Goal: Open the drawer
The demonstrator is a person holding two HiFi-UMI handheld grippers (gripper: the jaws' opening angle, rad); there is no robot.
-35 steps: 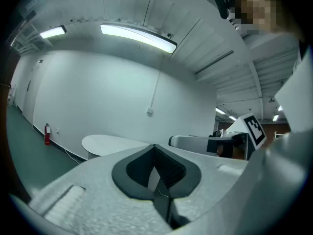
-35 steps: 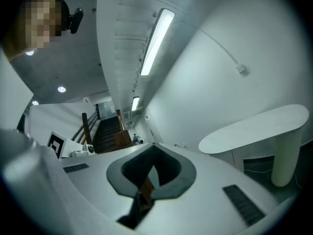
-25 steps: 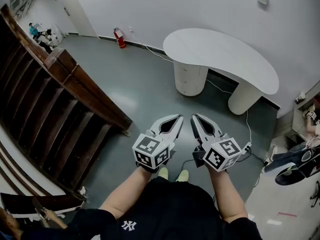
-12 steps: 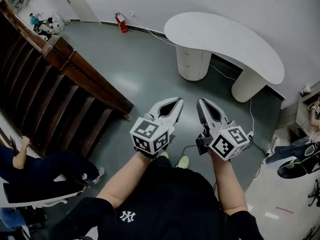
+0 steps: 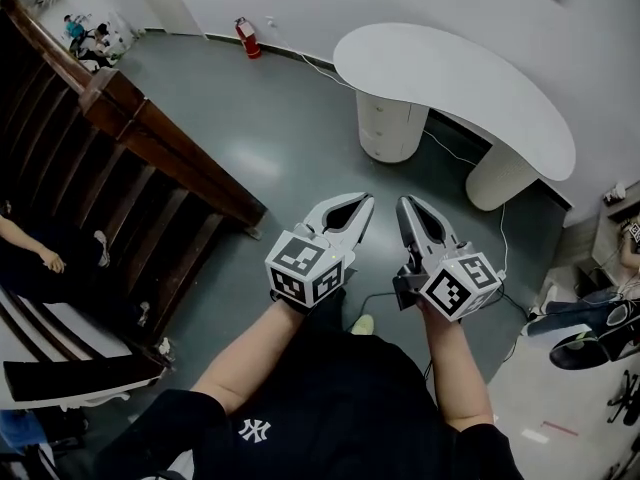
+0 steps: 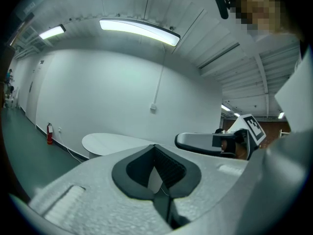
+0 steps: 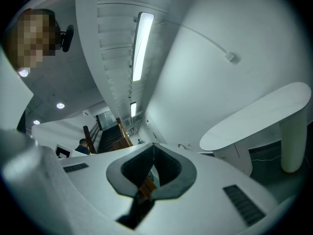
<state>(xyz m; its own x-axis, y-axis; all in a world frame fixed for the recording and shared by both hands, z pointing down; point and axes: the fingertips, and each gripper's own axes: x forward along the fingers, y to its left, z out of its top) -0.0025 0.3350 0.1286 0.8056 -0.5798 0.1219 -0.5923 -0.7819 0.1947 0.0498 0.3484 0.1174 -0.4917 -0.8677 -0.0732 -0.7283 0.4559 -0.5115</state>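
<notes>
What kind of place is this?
Probably an office hall or lobby: a curved white table on a grey floor, a dark wooden staircase, and a red fire extinguisher by the wall.

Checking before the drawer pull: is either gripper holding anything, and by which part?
Nothing is held. The left gripper and the right gripper both have jaws together with nothing between.

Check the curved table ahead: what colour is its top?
The table top is plain white; clearest in the head view.
</notes>
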